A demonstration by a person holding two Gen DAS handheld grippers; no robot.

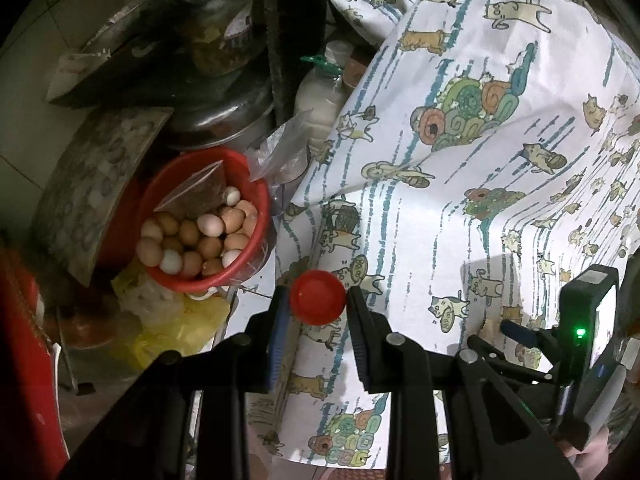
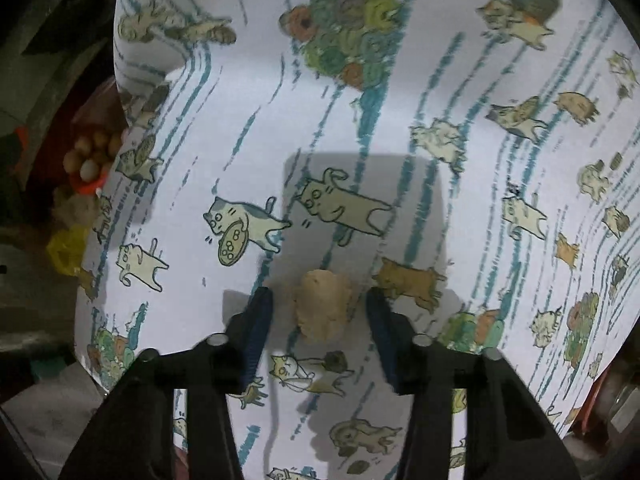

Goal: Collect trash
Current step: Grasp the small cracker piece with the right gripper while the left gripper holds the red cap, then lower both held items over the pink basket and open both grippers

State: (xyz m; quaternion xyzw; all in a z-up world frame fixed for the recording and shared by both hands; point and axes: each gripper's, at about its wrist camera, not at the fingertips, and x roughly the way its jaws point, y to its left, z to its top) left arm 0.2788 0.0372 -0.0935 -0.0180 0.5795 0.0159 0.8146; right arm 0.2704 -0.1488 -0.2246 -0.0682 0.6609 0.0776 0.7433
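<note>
Below, the left tongs (image 1: 318, 300) pinch a red bottle cap (image 1: 318, 297) over the cat-print table (image 1: 460, 208) edge. The right tongs (image 2: 320, 308) point down, jaws apart around a tan crumpled scrap (image 2: 324, 306) on the cloth, not pressing it. Closing squarely on the scrap, clear of the cloth, would likely lift it cleanly.

A smooth, matt printed cloth (image 2: 460, 92) is seen — cats and blue streaks. The red cap (image 1: 318, 297) looks like matt plastic, the red bowl (image 1: 262, 200) glossy plastic. The tan lump (image 2: 324, 306) appears rough — crumpled, papery.
</note>
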